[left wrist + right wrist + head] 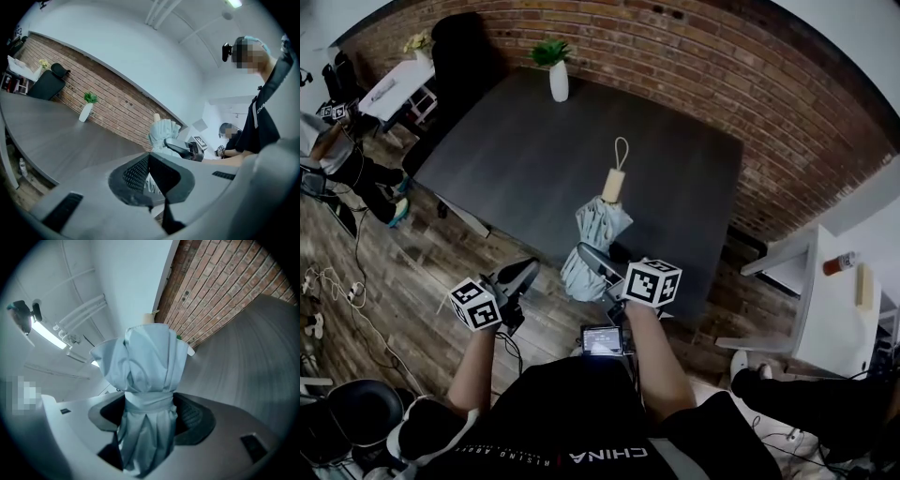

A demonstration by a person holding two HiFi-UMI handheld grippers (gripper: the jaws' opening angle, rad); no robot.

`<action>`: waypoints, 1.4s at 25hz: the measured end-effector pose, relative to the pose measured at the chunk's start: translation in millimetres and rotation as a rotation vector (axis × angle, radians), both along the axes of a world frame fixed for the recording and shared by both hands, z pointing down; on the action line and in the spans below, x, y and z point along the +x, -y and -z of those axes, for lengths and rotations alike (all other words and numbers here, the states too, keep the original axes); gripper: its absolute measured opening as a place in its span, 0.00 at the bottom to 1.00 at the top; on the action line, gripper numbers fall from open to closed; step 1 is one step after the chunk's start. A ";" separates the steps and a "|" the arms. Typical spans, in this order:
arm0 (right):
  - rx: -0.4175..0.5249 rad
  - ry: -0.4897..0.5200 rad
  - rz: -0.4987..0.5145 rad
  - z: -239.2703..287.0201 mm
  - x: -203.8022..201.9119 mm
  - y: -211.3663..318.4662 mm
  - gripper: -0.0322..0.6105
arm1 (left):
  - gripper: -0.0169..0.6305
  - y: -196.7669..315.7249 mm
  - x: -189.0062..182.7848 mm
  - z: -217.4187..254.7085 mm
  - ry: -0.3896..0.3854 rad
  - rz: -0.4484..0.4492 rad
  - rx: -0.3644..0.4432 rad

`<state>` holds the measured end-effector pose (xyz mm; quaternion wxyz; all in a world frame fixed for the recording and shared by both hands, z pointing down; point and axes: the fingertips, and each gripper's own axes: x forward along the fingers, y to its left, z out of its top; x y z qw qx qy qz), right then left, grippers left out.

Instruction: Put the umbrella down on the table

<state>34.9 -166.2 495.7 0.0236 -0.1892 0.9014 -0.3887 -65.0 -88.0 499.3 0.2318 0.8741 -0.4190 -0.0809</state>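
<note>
A folded pale grey-blue umbrella (598, 228) with a wooden handle and a loop strap hangs over the near edge of the dark table (525, 159). My right gripper (594, 263) is shut on it around its strapped waist. In the right gripper view the umbrella (146, 376) fills the space between the jaws, with its handle end pointing up and away. My left gripper (522, 275) hovers to the left of the umbrella, off the table's edge, with its jaws shut on nothing. The left gripper view shows the umbrella (164, 132) standing tilted above the table (47, 136), with the right gripper (185, 148) on it.
A white vase with a green plant (559, 79) stands at the table's far edge by the brick wall (750, 103). A white desk (839, 300) is to the right and a black chair (461, 47) at the far left. A person (342, 155) sits on the left.
</note>
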 end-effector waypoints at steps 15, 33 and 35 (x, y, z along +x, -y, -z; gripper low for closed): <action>-0.044 -0.018 0.004 -20.0 -12.3 59.9 0.53 | 0.03 55.2 -8.2 -15.0 -0.016 0.007 -0.043; -0.038 -0.045 -0.123 -19.2 -84.0 161.3 0.53 | 0.03 175.4 -94.3 -14.4 -0.033 -0.112 -0.011; -0.038 -0.047 -0.132 -19.5 -95.9 168.9 0.53 | 0.03 184.4 -105.9 -15.1 -0.033 -0.122 -0.010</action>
